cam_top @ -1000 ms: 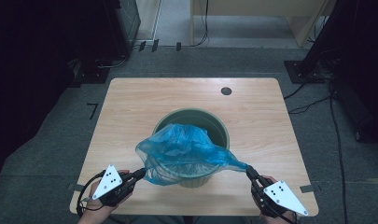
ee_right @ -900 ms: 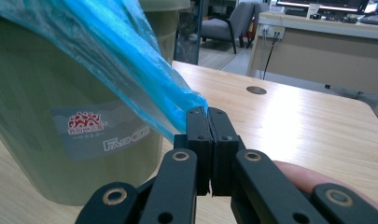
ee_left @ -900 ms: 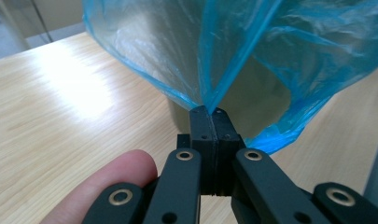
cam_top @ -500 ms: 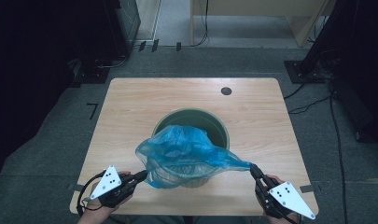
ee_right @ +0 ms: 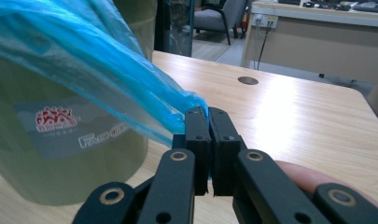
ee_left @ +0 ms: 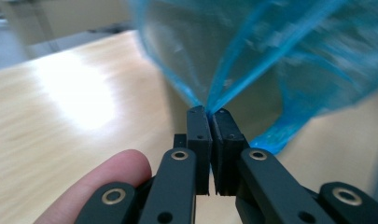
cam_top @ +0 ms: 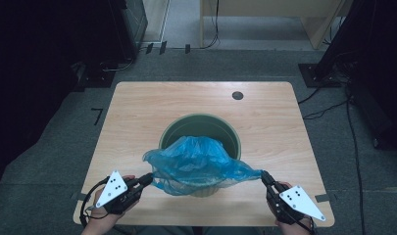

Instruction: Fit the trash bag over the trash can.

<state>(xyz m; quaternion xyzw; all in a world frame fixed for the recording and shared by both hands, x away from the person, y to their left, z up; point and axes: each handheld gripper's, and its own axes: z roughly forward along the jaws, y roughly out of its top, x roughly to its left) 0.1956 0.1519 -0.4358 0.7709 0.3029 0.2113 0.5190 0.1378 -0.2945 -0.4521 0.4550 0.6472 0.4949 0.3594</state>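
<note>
Left claw (ee_left: pixel 208 112): jaws pressed together, pinching a gathered edge of the blue bag (ee_left: pixel 270 60); a fingertip (ee_left: pixel 107 179) of the holding hand shows beside the jaw arms. Right claw (ee_right: pixel 207 112): jaws likewise closed, pinching the opposite edge of the bag (ee_right: pixel 84 60), which bunches into a tight twist at the tips.

From above, the left claw (cam_top: pixel 146 179) and right claw (cam_top: pixel 263 176) sit near the front edge of the table (cam_top: pixel 137 112), well apart, with the bag (cam_top: pixel 196 164) stretched between them over the near rim of the green bin (cam_top: pixel 201 122). The bin's far rim and dark inside stay uncovered.

The right gripper view adds what the high view cannot: the bin (ee_right: pixel 60 140) wall carries a grey label with a red logo and pale lettering, too blurred to read. It also shows the round hole (ee_right: pixel 248 80) in the tabletop.

Bag: thin, translucent, crinkled, pulled taut toward both claws, slack and rumpled in the middle.
</note>
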